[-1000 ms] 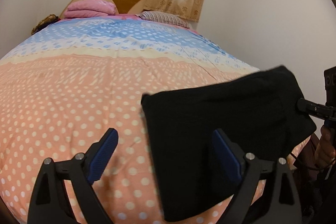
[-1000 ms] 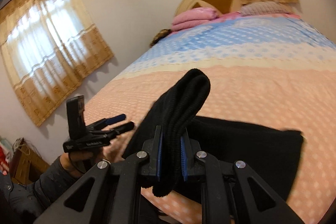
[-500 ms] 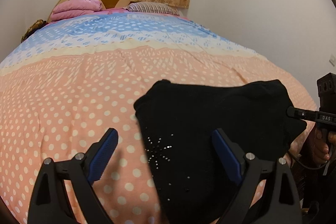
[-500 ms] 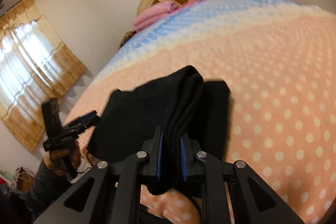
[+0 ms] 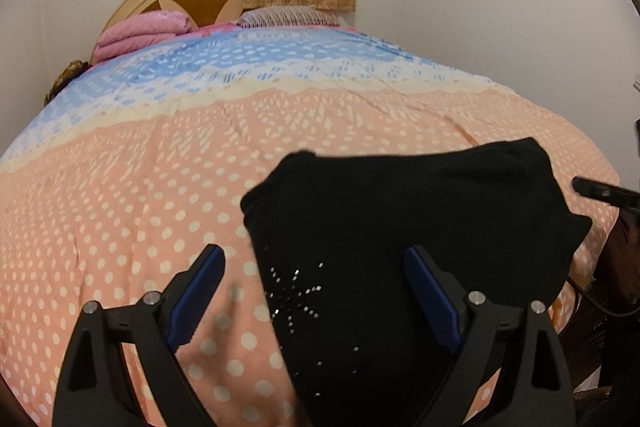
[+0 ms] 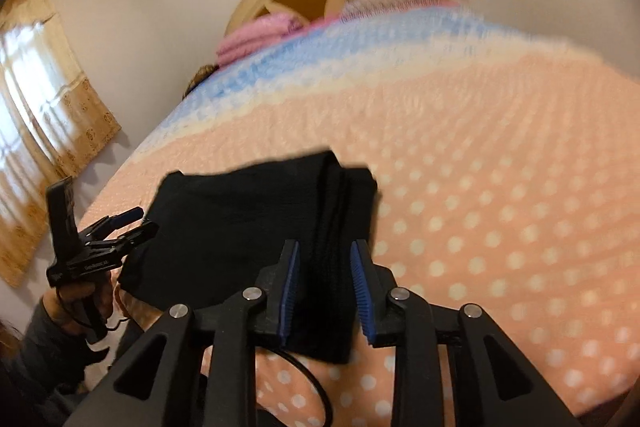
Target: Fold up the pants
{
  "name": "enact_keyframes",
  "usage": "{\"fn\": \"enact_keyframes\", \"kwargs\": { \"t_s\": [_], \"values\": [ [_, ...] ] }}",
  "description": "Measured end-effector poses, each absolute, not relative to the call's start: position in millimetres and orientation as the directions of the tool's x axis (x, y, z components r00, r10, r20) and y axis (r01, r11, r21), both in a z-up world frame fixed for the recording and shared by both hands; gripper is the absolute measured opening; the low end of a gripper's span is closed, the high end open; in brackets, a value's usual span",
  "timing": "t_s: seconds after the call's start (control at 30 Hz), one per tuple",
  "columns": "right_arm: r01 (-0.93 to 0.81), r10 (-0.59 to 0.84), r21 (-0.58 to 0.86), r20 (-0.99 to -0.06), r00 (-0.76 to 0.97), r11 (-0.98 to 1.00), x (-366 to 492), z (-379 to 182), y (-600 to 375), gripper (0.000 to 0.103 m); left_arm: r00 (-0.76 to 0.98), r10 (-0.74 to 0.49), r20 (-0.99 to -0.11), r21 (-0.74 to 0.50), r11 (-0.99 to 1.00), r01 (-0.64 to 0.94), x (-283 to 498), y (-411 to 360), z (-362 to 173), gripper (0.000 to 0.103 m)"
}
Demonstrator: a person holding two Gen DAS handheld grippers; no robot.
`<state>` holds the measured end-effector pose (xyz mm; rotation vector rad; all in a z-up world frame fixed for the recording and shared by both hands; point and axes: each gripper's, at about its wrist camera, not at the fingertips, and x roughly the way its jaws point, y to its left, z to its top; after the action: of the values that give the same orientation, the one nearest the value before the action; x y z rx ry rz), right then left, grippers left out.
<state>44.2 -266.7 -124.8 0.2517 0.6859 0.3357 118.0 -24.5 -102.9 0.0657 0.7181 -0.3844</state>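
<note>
Bed (image 5: 160, 211): broad, soft, covered in a dotted peach and blue quilt, a yielding base, so best to press folds flat rather than trust them to hold

Pants (image 5: 400, 227): black, already folded into a compact bundle, lying on the peach part of the quilt near the bed's foot edge, a sparkly star motif on the near corner in the left wrist view; in the right wrist view a thick stacked edge running toward the camera

Right tool (image 6: 325, 281): jaws just opened, pads standing clear on either side of the thick folded edge with the cloth between them, released and no longer pinching; good to draw straight back along the fold line and slightly up, so neither pad drags the top layer askew

Left tool (image 5: 314, 285): spread wide, empty, hovering over the near corner of the bundle, one finger above bare quilt and the other above black cloth; well placed to steady that corner if layers slip

Likely stage: final fold laid down, release under way; worth checking edges line up, smoothing any bulge at the thick side
</note>
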Motion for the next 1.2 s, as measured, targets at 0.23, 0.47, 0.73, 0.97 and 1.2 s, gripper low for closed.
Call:
{"fn": "enact_keyframes", "kwargs": {
  "t_s": [0.23, 0.47, 0.73, 0.97, 1.2],
  "values": [
    [-0.355, 0.440, 0.264, -0.626, 0.644, 0.897, 36, -148, -218, 0.054, 0.678, -0.341, -0.651, -0.085, 0.920, 0.382, 121, -39, -106, 0.094],
    [-0.284, 0.385, 0.263, -0.698, 0.604, 0.922, 43, -161, -230, 0.050, 0.691, -0.334, -0.641, -0.071, 0.922, 0.380, 119, -41, -104, 0.097],
    [-0.320, 0.410, 0.258, -0.626, 0.663, 0.912, 49, -124, -226, 0.051, 0.697, -0.313, -0.645, -0.063, 0.931, 0.360, 121, -37, -106, 0.099],
    [-0.312, 0.397, 0.248, -0.636, 0.661, 0.917, 89, -130, -217, 0.051, 0.693, -0.300, -0.656, -0.050, 0.933, 0.357, 123, -40, -109, 0.102],
    [-0.283, 0.415, 0.303, -0.657, 0.630, 0.910, 94, -154, -236, 0.051, 0.683, -0.298, -0.667, -0.052, 0.933, 0.357, 125, -41, -113, 0.102]
  ]
}}
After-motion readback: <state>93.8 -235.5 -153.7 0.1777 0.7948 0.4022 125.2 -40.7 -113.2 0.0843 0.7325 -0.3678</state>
